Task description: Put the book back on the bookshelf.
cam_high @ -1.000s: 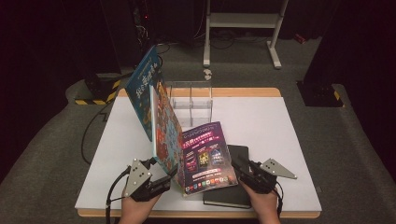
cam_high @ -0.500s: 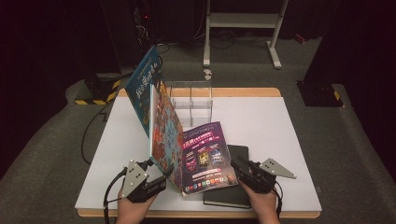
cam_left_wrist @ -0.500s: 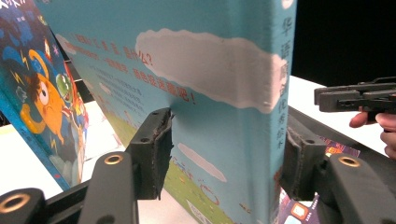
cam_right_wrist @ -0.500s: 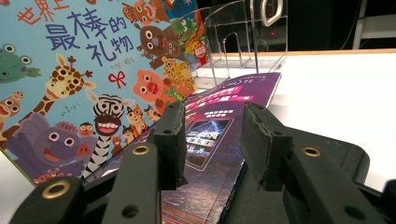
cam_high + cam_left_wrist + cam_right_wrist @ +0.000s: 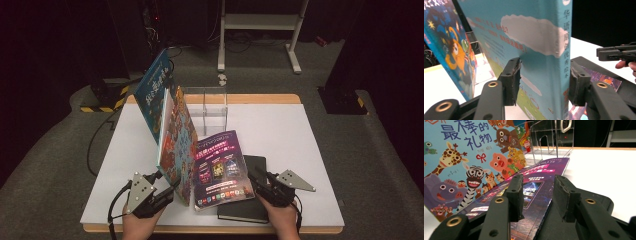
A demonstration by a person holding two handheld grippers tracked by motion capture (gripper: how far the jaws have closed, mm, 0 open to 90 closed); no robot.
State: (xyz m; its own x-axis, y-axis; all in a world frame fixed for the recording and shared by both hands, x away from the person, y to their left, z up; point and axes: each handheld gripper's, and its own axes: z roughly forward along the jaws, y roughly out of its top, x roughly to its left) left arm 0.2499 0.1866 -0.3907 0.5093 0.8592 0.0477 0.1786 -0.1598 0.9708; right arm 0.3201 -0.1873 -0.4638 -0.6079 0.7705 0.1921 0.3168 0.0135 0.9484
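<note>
Blue book (image 5: 155,95) is leaning up at the far left of the white table (image 5: 300,135). Just right of it, the animal picture book (image 5: 177,142) is standing on its edge. The left gripper (image 5: 167,192) is squeezing the near end of this book, 1 jaw on each side of the spine. Next to it, the purple magazine (image 5: 222,167) is lying flat, partly on top of a black notebook (image 5: 250,207). Behind them, a clear rack (image 5: 207,107) is standing. The right gripper (image 5: 260,180) is hovering over the notebook and the magazine's right edge, with its jaws a little apart and holding nothing.
</note>
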